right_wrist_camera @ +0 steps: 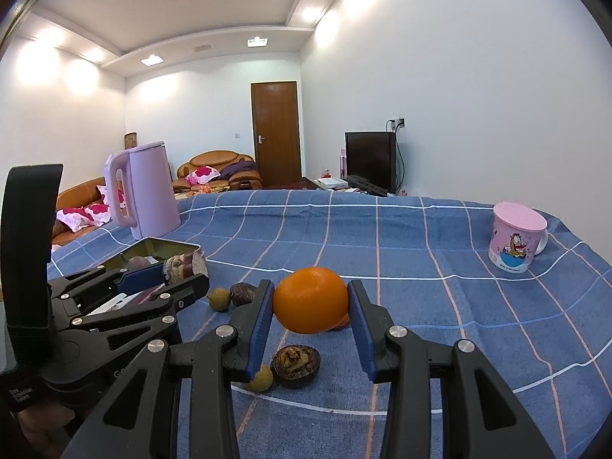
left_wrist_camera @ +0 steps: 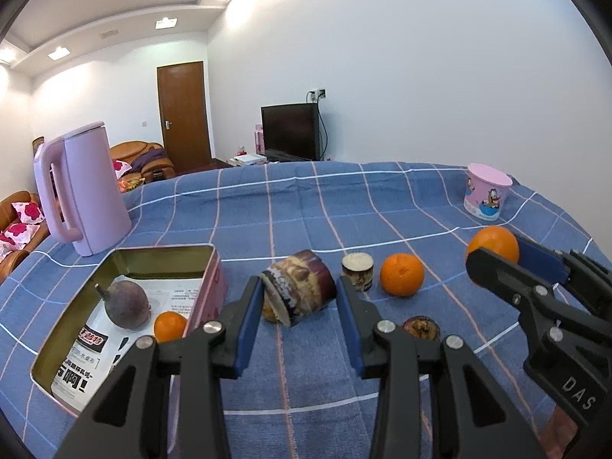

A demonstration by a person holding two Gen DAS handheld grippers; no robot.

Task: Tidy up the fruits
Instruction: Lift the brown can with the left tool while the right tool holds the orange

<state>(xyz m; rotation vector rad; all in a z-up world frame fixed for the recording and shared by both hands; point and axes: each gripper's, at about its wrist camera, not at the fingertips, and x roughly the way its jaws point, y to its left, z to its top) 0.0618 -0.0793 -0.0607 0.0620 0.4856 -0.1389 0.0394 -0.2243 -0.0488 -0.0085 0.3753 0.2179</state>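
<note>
My left gripper is shut on a purple-brown sugarcane chunk and holds it above the blue checked cloth, just right of the open pink tin. The tin holds a dark purple fruit and a small orange on printed paper. My right gripper is shut on an orange, lifted above the cloth; it also shows in the left wrist view. Another orange and a short cane piece lie on the cloth.
A pink kettle stands at the back left. A pink cartoon mug stands at the far right. A halved dark fruit shell, a small yellowish fruit, another and a dark brown fruit lie on the cloth.
</note>
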